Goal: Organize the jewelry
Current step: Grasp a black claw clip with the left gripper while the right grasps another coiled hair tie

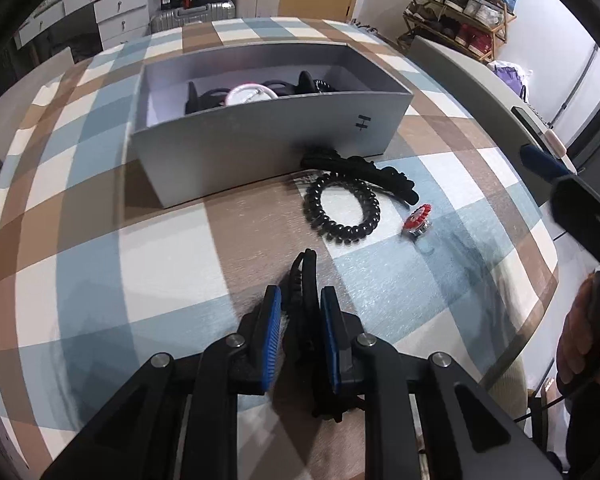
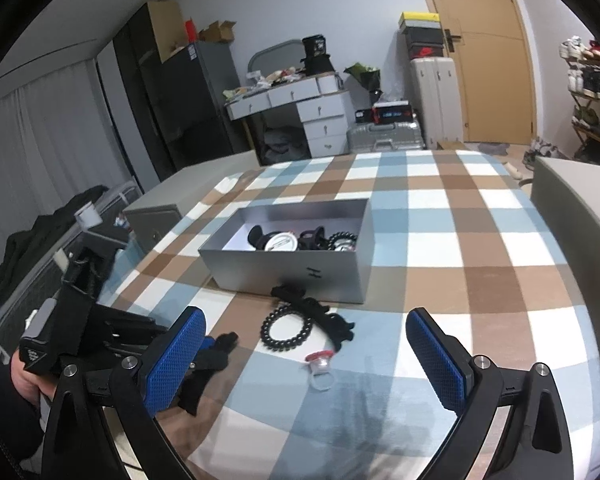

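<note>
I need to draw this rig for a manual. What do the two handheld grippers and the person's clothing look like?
Both the left gripper and the right gripper have matte black angular linkage arms with silver round pivot bolts, and flat fingers faced with blue dimpled pads. A dark sleeve covers the left forearm.

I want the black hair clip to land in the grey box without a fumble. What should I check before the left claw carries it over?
1. Left claw shut on black hair clip: ok.
2. Open grey cardboard box has free floor space at its left end: ok.
3. Path to the box bare of objects: ok.
4. Right claw open, holding nothing: ok.
5. Black spiral hair tie and red-topped ring off to the right: ok.
6. Grip firmness: cannot tell.
</note>
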`<state>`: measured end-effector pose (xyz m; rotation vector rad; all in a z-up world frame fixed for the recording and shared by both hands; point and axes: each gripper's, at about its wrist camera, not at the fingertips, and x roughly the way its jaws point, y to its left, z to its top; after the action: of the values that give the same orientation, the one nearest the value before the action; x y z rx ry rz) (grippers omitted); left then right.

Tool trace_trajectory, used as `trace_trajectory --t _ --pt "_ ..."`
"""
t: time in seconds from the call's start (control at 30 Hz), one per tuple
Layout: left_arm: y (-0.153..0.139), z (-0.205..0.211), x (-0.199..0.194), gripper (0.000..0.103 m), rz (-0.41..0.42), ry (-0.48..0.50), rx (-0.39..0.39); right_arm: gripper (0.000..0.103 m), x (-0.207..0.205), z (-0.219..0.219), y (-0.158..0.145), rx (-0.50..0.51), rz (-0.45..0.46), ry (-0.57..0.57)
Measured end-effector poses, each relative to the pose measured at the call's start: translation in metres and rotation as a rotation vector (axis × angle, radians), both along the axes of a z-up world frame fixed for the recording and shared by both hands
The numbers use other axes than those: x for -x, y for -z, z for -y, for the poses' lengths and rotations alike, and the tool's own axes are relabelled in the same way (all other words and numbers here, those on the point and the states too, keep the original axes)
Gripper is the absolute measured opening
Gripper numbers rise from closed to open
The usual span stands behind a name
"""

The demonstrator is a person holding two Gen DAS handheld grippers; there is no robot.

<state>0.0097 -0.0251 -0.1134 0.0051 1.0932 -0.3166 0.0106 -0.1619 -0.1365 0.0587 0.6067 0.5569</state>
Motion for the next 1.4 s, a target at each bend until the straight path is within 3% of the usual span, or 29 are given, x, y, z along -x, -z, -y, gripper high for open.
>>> trace_trajectory --t 0.4,0.6,0.73,1.07,1.3,1.4 --pt "-0.01 -0.041 0.003 0.014 0.061 -0.077 0.039 0.1 -0.013 -0.044 0.028 0.091 -0.111 -0.06" --pt "-0.009 -0.06 0.003 0.014 0.06 -0.104 0.059 0.098 -0.021 -0.065 0.036 0.139 -0.12 -0.086" --pt "-0.007 -0.071 0.002 0.014 0.055 -0.12 0.09 0.085 -0.03 -0.074 0.045 0.178 -0.144 -0.086" --pt "-0.005 -0.085 0.0 0.014 0.054 -0.137 0.13 0.079 -0.045 -0.093 0.058 0.292 -0.167 -0.043" --pt "-0.001 -0.098 -0.001 0.014 0.047 -0.185 0.162 0.05 -0.051 -0.1 0.063 0.382 -0.147 -0.014" --pt "-0.001 -0.099 -0.001 0.014 0.044 -0.19 0.163 0.044 -0.048 -0.103 0.063 0.391 -0.136 -0.025"
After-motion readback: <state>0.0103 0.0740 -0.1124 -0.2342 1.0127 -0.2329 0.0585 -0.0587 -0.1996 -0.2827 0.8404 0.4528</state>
